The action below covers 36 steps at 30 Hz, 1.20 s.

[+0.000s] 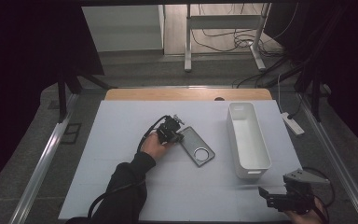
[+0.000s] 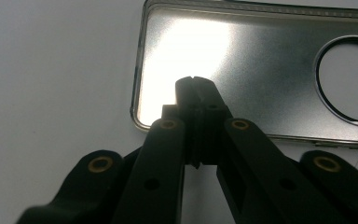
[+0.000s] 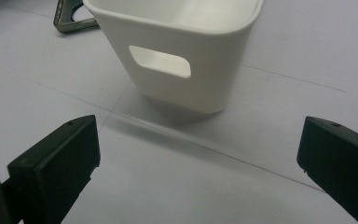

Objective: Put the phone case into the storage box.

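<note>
Pale grey matting (image 1: 121, 154) is covering the table in the high view, with a strip of wooden tabletop (image 1: 186, 94) showing at its far edge and cables lying on the floor beyond. Near the middle a flat silver metal plate with rounded corners and a round hole (image 1: 196, 146) is lying on the mat, and the left gripper (image 1: 172, 132), held by a hand in a dark sleeve, is sitting at its near-left end. To the right a long white plastic bin (image 1: 247, 140) is standing lengthwise, and the right gripper (image 1: 279, 199) is hovering at the mat's near-right corner. Seen from the left gripper view, the left gripper (image 2: 196, 93) is pressing its jaws fully together, empty, over the shiny plate (image 2: 261, 79) near one short end. From the right gripper view, the right gripper (image 3: 198, 154) is holding its jaws spread wide around nothing, facing the bin's (image 3: 177, 46) end wall with its slot handle.
</note>
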### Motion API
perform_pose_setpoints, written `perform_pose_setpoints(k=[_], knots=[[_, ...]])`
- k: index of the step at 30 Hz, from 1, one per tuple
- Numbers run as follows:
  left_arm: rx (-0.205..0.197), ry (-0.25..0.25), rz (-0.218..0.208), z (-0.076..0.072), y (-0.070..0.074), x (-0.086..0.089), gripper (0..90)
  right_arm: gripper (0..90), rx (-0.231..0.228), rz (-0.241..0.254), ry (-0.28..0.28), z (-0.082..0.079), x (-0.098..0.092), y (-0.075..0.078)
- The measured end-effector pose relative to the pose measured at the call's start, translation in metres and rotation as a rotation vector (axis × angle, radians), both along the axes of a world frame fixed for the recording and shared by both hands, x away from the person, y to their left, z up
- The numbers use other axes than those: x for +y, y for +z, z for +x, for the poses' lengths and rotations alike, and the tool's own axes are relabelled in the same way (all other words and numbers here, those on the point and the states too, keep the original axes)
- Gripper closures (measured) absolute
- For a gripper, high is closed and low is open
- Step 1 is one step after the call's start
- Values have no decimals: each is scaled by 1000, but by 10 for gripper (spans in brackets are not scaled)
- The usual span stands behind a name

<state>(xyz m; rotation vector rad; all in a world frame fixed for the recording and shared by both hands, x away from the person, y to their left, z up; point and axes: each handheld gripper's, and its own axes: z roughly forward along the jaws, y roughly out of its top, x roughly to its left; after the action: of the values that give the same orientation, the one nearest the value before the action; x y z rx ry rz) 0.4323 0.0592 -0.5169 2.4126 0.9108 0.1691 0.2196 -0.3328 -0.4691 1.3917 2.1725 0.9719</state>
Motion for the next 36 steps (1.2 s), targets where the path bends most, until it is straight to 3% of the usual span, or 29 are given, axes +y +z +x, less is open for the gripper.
perform_pose_setpoints(k=[12, 36], knots=[[24, -18, -6, -11, 0, 6, 894, 0, -2, -1, 0, 0, 0, 0], [46, -57, -8, -51, 1, 6, 894, 0, -7, -5, 6, 0, 1, 0]])
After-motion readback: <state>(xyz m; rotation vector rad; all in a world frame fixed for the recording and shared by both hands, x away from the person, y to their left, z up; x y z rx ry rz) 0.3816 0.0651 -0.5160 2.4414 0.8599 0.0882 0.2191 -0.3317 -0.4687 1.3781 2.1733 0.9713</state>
